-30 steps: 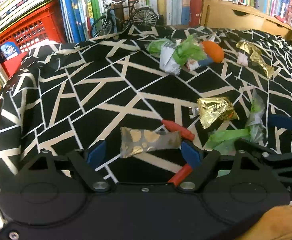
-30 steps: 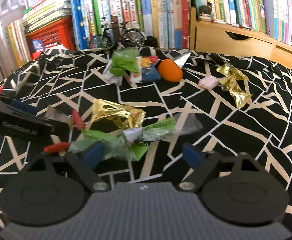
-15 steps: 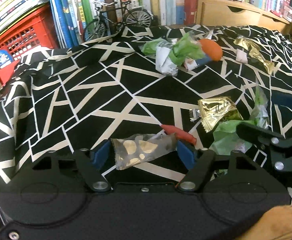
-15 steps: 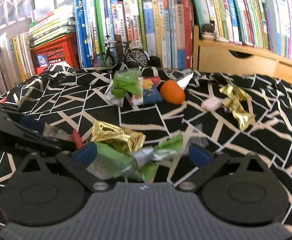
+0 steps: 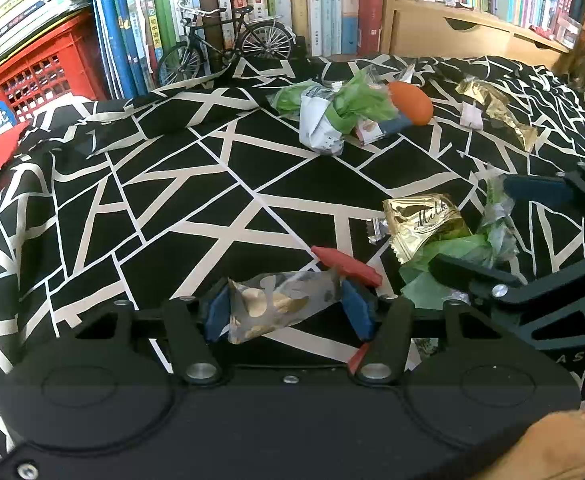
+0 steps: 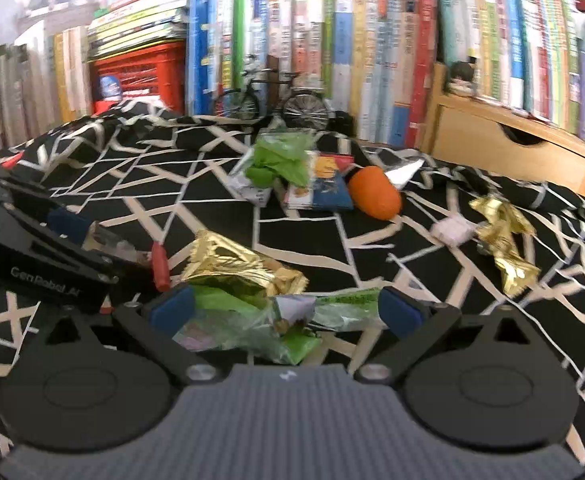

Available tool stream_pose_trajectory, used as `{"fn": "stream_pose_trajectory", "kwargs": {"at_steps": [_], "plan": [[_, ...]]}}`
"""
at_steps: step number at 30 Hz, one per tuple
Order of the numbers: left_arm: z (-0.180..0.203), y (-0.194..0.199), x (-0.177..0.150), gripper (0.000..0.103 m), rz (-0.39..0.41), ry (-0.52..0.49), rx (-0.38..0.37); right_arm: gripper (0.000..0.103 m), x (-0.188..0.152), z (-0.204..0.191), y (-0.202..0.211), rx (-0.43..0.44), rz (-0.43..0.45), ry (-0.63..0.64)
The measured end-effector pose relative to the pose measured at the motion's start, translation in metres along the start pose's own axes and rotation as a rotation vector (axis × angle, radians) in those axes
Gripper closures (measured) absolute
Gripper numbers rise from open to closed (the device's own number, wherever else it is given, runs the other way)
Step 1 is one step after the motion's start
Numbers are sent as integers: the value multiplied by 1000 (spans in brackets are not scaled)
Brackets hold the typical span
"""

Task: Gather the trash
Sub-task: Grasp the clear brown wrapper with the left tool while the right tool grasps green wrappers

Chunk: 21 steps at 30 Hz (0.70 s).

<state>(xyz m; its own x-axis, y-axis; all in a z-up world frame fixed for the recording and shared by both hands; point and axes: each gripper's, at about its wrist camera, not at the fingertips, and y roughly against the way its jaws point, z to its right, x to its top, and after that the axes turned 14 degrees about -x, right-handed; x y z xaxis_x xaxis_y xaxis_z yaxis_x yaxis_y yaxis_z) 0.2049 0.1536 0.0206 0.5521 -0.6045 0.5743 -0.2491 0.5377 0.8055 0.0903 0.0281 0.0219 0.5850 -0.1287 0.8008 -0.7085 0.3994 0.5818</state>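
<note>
A grey wrapper with gold dots (image 5: 280, 308) lies crumpled on the black-and-white cloth (image 5: 196, 184). My left gripper (image 5: 286, 312) is closing on it, and both blue pads press its ends. A red strip (image 5: 346, 266) lies just beyond the right pad. To the right, a gold "Milk" wrapper (image 5: 424, 224) rests against a green wrapper (image 5: 452, 252). In the right wrist view my right gripper (image 6: 284, 312) stands wide open, with the green wrapper (image 6: 252, 320) between its pads and the gold wrapper (image 6: 232, 264) just beyond.
Farther back lie a pile of green and white wrappers (image 5: 344, 108), an orange egg-shaped thing (image 5: 410, 102), a pink packet (image 5: 470, 114) and another gold wrapper (image 5: 496, 110). A model bicycle (image 5: 224, 48), a red crate (image 5: 40, 76), books and a wooden drawer unit (image 5: 464, 36) line the back.
The left jaws have drawn in until they squeeze the grey wrapper shorter. The right jaws opened wider and came forward around the green wrapper.
</note>
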Motion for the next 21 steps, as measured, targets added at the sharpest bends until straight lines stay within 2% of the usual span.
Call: {"fn": "stream_pose_trajectory", "kwargs": {"at_steps": [4,7,8,17,19,21], "plan": [[2,0,-1,52,3,-4,-5,1,0,-5,-7,41,-9,69],[3,1,-1,54,4,-11,-6,2,-2,-3,-11,58,-16,59],[3,1,-1,54,4,-12,-6,8,-2,-2,-12,65,-19,54],[9,9,-4,69,-7,-34,7,25,-6,-6,-4,28,-21,19],[9,11,-7,79,-7,-27,5,29,-7,-6,-1,15,-24,1],[9,15,-8,79,-1,-15,7,34,-8,-6,2,1,-26,-11]]}}
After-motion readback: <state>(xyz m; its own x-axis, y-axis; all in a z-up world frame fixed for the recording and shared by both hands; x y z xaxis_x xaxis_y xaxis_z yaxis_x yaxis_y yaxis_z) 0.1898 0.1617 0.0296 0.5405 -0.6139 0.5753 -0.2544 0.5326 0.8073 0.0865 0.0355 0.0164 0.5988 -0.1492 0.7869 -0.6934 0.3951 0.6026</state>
